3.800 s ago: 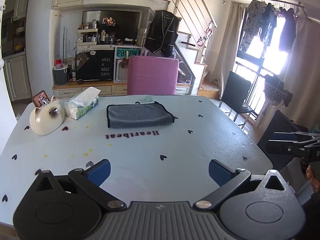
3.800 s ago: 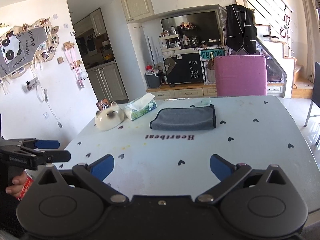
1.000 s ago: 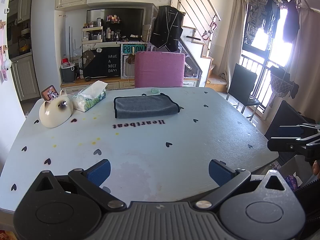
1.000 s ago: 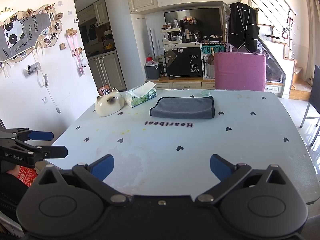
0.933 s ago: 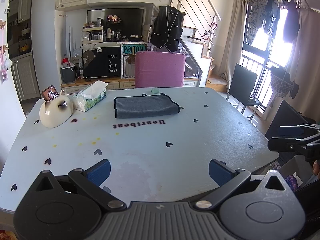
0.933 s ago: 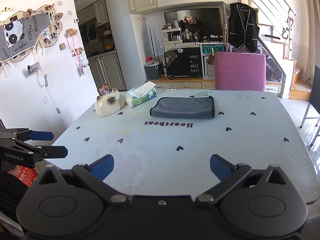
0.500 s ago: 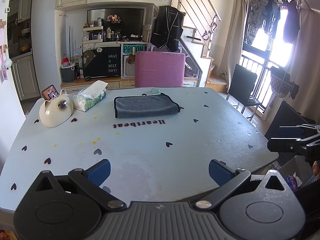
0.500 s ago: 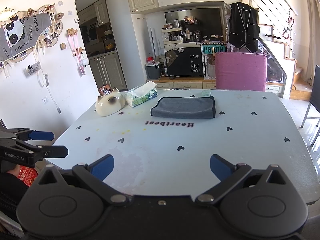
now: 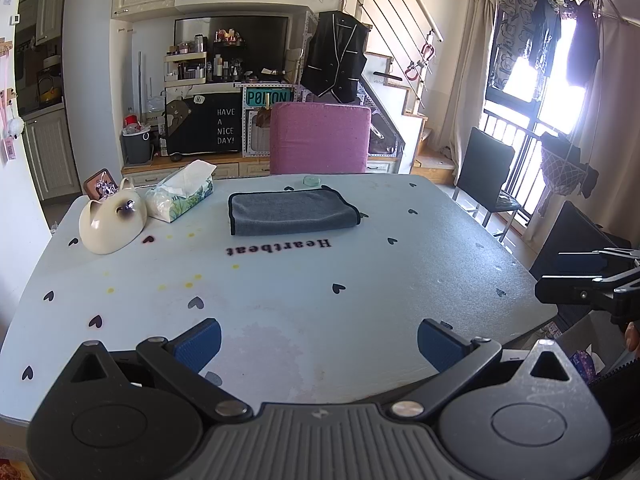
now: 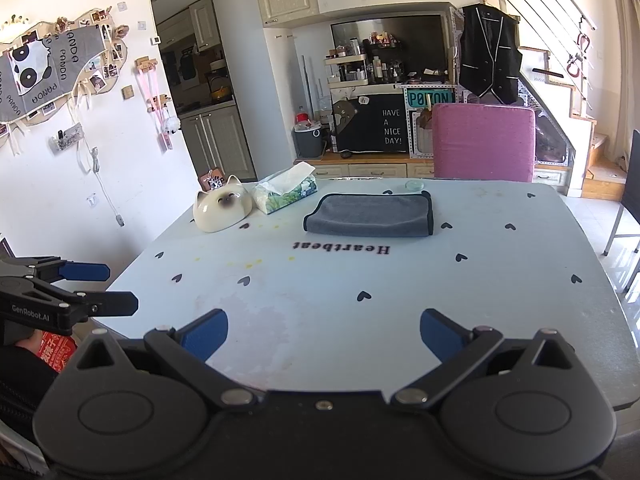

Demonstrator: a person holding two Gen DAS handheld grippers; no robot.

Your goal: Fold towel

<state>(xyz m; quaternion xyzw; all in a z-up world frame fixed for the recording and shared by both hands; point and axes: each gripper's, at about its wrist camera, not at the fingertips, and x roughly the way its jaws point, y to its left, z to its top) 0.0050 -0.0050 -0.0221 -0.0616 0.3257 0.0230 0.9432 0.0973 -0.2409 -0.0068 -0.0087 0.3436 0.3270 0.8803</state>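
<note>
A grey towel (image 9: 290,213) with a dark edge lies folded into a flat rectangle on the far half of the pale blue table (image 9: 280,300); it also shows in the right wrist view (image 10: 370,215). My left gripper (image 9: 318,342) is open and empty at the table's near edge, far from the towel. My right gripper (image 10: 324,332) is open and empty, also at the near edge. The right gripper appears at the right of the left wrist view (image 9: 580,280). The left gripper appears at the left of the right wrist view (image 10: 80,288).
A cream cat-shaped dish (image 9: 110,222) and a tissue pack (image 9: 180,196) sit at the table's far left. A small round glass dish (image 9: 311,180) lies behind the towel. A pink chair (image 9: 319,138) stands at the far side, a black chair (image 9: 486,172) to the right.
Over the last second nothing has visibly moved. Compared with 3.8 s ago, both grippers have drawn back from the table, so the towel looks farther away.
</note>
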